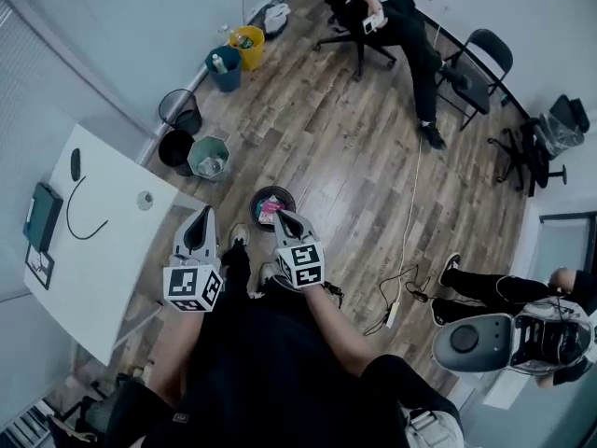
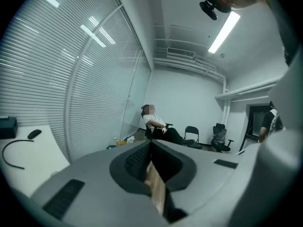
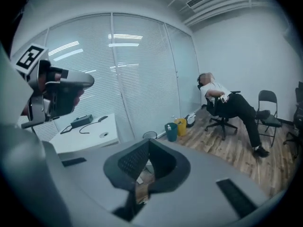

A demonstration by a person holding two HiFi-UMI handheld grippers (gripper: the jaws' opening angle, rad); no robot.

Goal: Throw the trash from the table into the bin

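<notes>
Presently left gripper point(image 1: 204, 213) and right gripper point(image 1: 281, 216) are hanging closed, empty. Jabbing unopened at the round object point(image 1: 145, 199) on the table point(image 1: 112, 261) is probably risking shoving it off.

The right gripper point(image 1: 284, 216) is covering the near rim of the round black bin point(image 1: 260, 197), and the pink and pale scraps point(image 1: 270, 209) lying inside it are showing too small to name. The head view's top edge is cutting off the seated person in dark trousers point(image 1: 396, 17) above the chest. The small round grey thing point(image 1: 145, 199) on the white table point(image 1: 98, 264) is appearing too tiny to identify.
</notes>
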